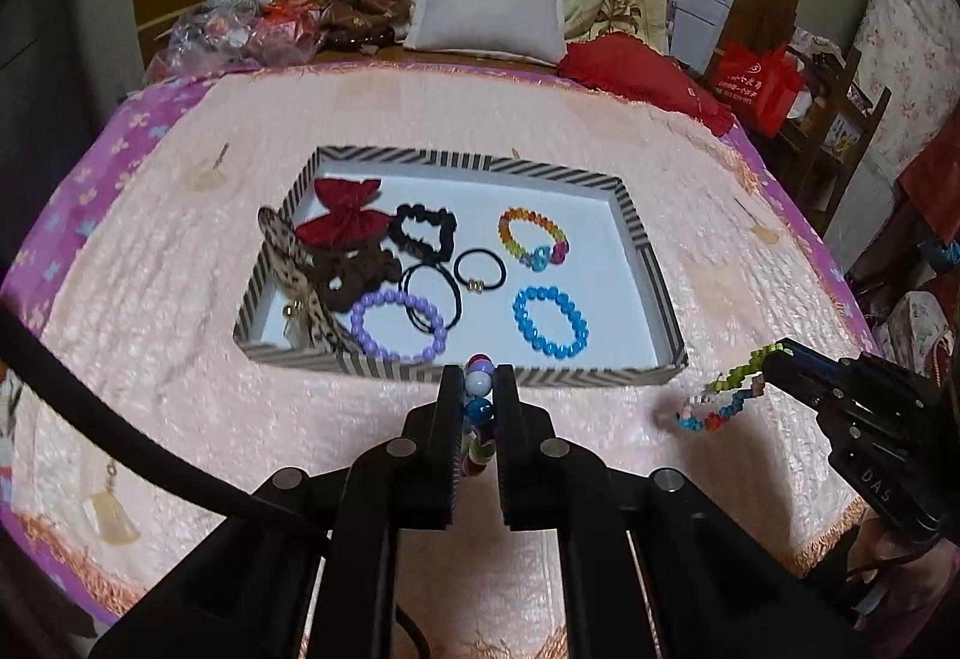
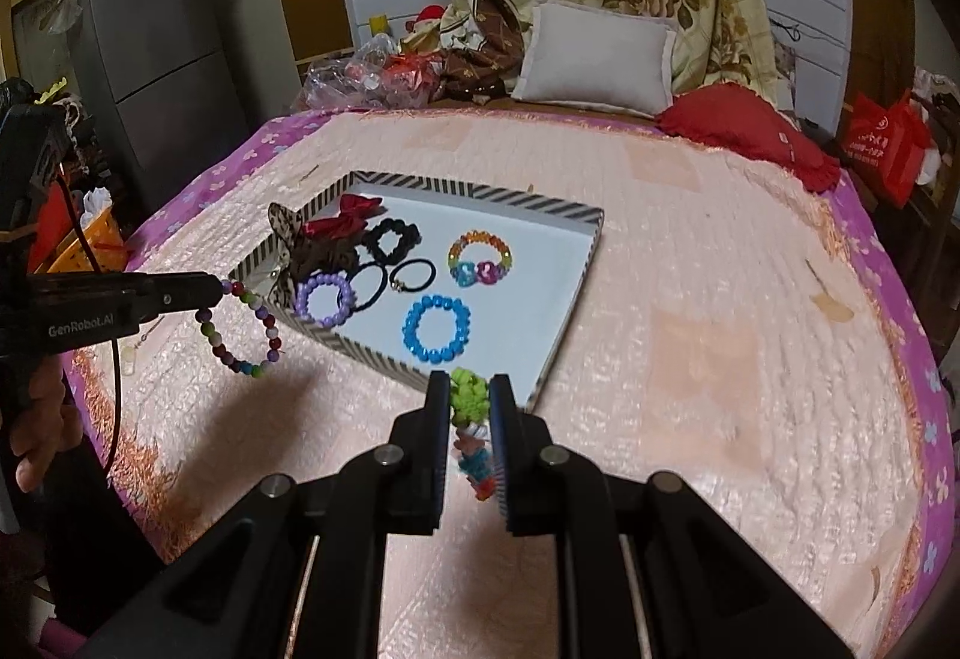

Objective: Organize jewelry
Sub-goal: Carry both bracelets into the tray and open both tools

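Bed [image 1: 180, 419] under pink quilt carried striped tray [image 1: 636, 221] holding blue bracelet [image 1: 551, 321], purple bracelet [image 1: 399, 326], hair ties. We saw left tongs [image 1: 478, 389] clamped on multicolor bead bracelet [image 2: 246, 326], right tongs [image 2: 468, 398] clamped on woven bracelet [image 1: 723, 395]; both bracelets hung above quilt near tray's front edge.

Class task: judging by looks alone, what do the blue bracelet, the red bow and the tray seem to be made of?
Blue bracelet: glossy round beads, probably plastic or glass; highlights glint on them.
Red bow: matte fabric, with soft folds.
Tray: likely cardboard or paper-covered board, with thin striped walls and a flat white floor.
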Demonstrator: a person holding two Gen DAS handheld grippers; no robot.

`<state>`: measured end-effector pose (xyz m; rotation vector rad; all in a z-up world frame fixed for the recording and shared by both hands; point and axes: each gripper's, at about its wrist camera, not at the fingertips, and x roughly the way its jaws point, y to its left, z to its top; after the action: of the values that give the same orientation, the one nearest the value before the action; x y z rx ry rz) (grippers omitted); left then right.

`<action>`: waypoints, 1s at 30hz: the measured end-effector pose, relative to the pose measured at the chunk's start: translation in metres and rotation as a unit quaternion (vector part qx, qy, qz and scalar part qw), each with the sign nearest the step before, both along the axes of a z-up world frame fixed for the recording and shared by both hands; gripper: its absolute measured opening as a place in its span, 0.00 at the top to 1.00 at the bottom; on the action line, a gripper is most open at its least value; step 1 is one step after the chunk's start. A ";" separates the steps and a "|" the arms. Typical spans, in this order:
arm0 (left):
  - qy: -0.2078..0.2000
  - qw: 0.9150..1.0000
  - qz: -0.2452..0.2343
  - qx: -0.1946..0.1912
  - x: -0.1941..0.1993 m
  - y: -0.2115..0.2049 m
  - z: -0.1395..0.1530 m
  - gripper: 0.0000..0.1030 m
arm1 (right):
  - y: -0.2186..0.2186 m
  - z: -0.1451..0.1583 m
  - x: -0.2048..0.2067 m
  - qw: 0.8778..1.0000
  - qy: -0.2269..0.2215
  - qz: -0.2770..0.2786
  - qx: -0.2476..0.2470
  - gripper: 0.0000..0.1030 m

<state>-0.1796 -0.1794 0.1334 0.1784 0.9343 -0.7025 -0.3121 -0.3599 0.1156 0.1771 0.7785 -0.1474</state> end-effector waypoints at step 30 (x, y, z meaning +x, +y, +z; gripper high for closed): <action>0.025 0.999 -0.006 0.021 0.112 -0.109 -0.017 0.94 | -0.035 -0.043 0.126 0.998 0.057 0.027 0.026 0.88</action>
<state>-0.0679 -0.2888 0.1168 0.2046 0.9982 -0.7009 -0.1863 -0.3950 0.0724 0.1991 0.8997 -0.0872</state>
